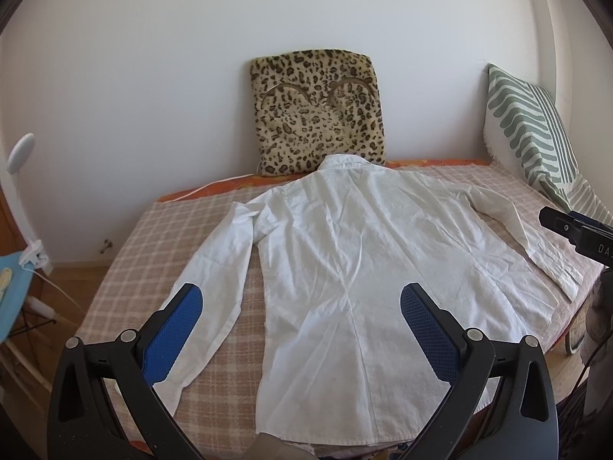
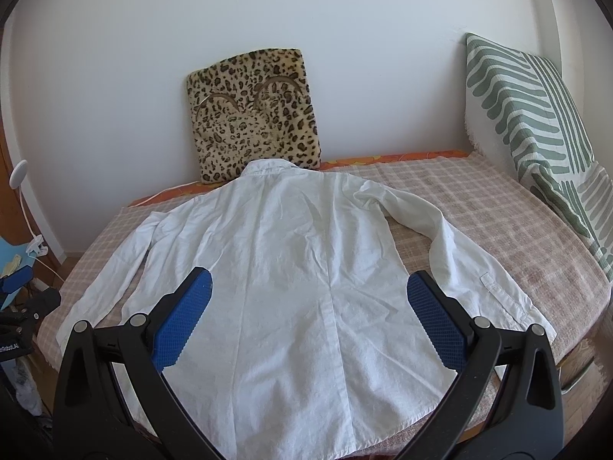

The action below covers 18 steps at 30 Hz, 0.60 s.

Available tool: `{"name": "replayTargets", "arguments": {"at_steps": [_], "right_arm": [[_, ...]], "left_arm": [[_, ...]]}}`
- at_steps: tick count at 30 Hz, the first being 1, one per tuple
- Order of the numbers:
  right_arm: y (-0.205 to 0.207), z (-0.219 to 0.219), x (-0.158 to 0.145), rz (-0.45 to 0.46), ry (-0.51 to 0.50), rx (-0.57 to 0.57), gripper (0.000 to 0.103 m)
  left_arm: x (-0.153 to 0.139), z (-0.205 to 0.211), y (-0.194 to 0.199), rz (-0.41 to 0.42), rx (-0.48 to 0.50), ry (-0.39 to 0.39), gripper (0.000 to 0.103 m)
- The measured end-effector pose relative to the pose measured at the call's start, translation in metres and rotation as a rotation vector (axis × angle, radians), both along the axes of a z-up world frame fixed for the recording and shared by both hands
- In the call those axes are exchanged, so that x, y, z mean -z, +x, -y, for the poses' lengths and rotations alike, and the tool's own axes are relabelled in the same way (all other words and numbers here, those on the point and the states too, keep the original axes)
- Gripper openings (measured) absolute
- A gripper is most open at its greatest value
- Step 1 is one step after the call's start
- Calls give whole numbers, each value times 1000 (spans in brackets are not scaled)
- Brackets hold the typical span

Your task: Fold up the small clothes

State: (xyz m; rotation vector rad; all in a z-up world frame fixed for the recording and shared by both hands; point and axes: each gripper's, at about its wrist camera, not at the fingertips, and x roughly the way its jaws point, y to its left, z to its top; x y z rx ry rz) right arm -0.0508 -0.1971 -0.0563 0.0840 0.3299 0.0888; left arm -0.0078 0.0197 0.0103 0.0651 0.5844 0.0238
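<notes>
You have one white shirt (image 1: 345,260) spread back-up on the checked blanket (image 1: 199,222). Left gripper (image 1: 301,299) and right gripper (image 2: 309,285): spread apart, holding nothing. Beyond the shirt's collar: one leopard cushion (image 1: 318,115), one striped pillow (image 1: 532,130), white wall (image 1: 153,76).

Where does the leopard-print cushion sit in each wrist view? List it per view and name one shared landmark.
Left wrist: leopard-print cushion upper centre, against the wall.
Right wrist: leopard-print cushion upper left of centre, against the wall.
Shared landmark: the white shirt's collar lies at the cushion's bottom edge.
</notes>
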Motion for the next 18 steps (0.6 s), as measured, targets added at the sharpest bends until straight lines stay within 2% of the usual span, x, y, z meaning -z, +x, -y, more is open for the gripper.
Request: {"name": "replayTargets", "arguments": {"at_steps": [5, 10, 14, 18], "right_arm": [[2, -3, -1, 1, 12, -5, 103], [6, -10, -4, 2, 22, -25, 103], [10, -21, -5, 11, 13, -45, 103], [12, -31, -7, 17, 18, -71, 103]], "left_arm": [[2, -9, 0, 3, 11, -3, 103], [4, -32, 3, -29, -1, -70, 100], [7, -59, 0, -18, -22, -94, 88], [9, -94, -2, -50, -65, -128, 76]]}}
